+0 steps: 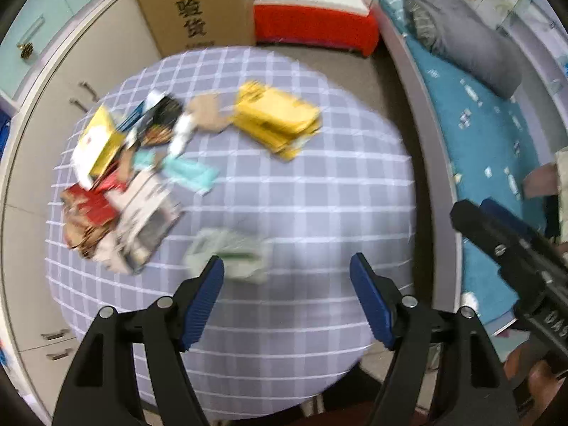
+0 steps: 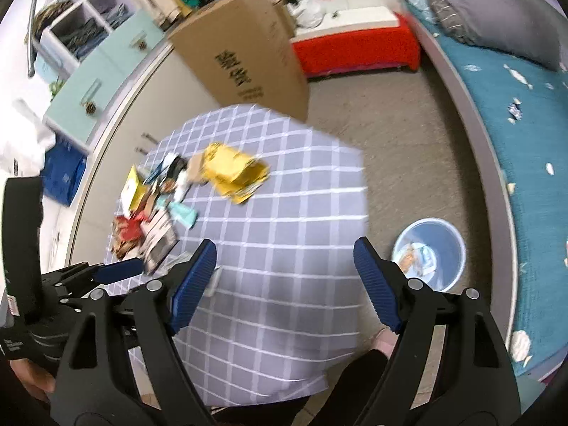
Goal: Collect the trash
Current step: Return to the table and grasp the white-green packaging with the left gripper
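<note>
Checked table (image 1: 284, 213) | one bin (image 2: 449, 248) | two tongs (image 1: 287, 277) (image 2: 284, 262) agape

Motion blur smears the heap of crumpled wrappers and flattened packets (image 1: 120, 184) at left of the frame; the pale green-and-white packet (image 1: 227, 254) is unreadable, partly hidden behind a blue fingertip (image 1: 207, 291).

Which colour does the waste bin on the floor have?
The bin is light blue, with some trash already inside. It shows only in the right wrist view.

Left claw (image 1: 287, 277) open above checked surface (image 1: 284, 213); pale wrapper (image 1: 227, 254) beside left finger; trash pile (image 1: 124, 177) far left.
</note>
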{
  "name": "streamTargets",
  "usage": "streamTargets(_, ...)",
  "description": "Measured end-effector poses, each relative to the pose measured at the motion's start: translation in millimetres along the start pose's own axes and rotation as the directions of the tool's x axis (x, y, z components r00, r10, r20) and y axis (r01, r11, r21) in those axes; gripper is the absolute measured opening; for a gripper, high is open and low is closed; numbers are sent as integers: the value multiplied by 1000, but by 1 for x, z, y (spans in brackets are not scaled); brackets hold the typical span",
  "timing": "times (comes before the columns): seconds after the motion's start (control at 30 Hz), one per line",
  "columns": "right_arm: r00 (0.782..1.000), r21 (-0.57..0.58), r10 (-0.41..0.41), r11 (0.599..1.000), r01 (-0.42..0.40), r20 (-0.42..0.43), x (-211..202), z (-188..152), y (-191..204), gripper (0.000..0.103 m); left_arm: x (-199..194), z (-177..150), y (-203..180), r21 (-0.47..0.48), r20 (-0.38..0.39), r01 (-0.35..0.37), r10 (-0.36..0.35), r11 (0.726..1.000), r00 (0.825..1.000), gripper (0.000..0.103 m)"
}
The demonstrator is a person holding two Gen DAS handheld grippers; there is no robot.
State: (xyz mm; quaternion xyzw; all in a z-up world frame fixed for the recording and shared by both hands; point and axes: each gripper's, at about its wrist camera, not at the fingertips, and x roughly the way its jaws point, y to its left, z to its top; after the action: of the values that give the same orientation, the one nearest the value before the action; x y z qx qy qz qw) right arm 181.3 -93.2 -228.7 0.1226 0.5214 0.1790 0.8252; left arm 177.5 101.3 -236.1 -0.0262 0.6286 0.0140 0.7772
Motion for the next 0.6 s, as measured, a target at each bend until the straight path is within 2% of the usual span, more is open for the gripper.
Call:
streamTargets(0.13,999,7,2,1000,-2,-33,20,-16,29,79,14,-10,31,9,-42,-3,4,1000,999,74)
streamTargets(0.27,999,34,-13,999,14,-49,35,-26,40,79,31,-11,51,6,-69,15,-15,1000,998,75)
streamTargets(0.5,997,97,-59,993,64,-59,48,-38,37,79,59,-7,49,80,-94,6,1,997,996,76)
streamTargets(0.6,995,114,-75,990,82,-63,52,-38,38,79,70,-4,51,92,-109,31,-21,995,994,76)
